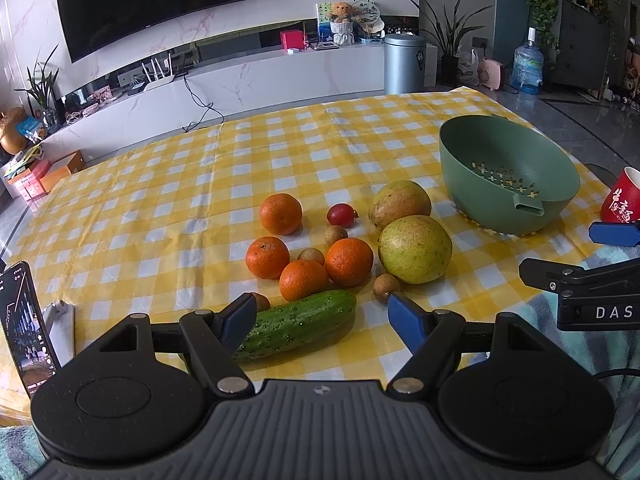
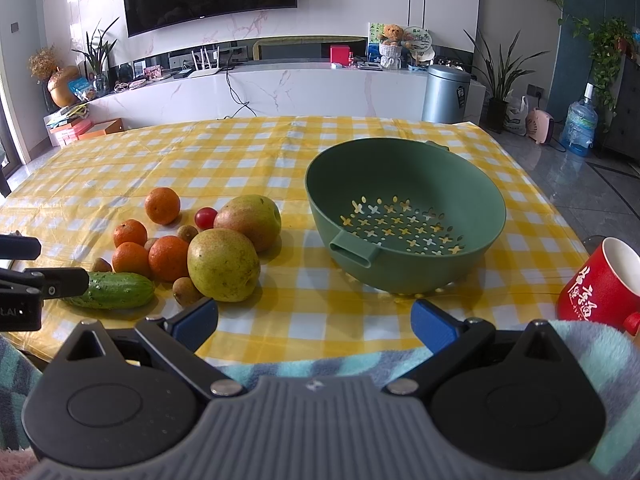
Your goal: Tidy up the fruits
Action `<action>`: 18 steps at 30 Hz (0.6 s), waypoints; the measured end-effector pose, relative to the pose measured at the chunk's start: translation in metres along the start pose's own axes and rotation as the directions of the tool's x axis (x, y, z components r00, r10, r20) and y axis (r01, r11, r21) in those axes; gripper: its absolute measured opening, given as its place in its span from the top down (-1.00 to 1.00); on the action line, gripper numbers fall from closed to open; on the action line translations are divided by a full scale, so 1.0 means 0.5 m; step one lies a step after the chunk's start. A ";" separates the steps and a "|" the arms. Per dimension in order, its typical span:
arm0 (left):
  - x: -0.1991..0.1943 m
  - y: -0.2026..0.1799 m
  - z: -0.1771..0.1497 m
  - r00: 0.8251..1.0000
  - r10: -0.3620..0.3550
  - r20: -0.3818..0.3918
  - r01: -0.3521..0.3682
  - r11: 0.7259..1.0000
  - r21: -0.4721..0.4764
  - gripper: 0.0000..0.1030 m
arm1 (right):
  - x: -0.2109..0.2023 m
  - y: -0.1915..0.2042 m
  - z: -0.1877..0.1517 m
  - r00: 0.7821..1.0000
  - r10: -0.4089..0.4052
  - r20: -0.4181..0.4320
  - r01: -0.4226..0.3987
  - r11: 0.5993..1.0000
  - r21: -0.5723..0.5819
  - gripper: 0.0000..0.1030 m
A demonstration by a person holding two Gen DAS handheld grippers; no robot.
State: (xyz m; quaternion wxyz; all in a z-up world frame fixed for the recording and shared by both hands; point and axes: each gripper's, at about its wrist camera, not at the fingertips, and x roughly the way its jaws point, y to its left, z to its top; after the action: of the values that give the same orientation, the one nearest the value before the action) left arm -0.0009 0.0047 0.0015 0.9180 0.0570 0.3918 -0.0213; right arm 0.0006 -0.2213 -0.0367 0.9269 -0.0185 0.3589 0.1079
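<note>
On the yellow checked tablecloth [image 1: 168, 184] lies a cluster of fruit: several oranges [image 1: 348, 261], two green-yellow pears [image 1: 414, 249], a cherry tomato [image 1: 341, 215], several small brown longans [image 1: 385, 287] and a cucumber [image 1: 298, 325]. An empty green colander bowl [image 1: 508, 172] [image 2: 404, 216] stands to their right. My left gripper [image 1: 322, 314] hangs open just over the cucumber's near side, pads apart and touching nothing. My right gripper [image 2: 314, 322] is open at the table's near edge, in front of the bowl, with nothing between its fingers.
A red mug [image 2: 604, 284] stands at the right near edge. A phone on a stand [image 1: 24, 320] sits at the near left. A fluffy blue blanket [image 2: 600, 352] covers the near edge. A TV cabinet and bin stand beyond the table.
</note>
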 end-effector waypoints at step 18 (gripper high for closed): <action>-0.001 0.000 0.001 1.000 0.001 0.000 -0.001 1.000 0.000 -0.71 | 0.000 0.001 -0.001 1.000 -0.002 -0.001 0.002 1.000 -0.002 -0.93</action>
State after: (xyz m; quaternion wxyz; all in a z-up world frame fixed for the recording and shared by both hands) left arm -0.0009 0.0046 0.0022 0.9181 0.0573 0.3916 -0.0209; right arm 0.0002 -0.2209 -0.0370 0.9269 -0.0198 0.3592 0.1075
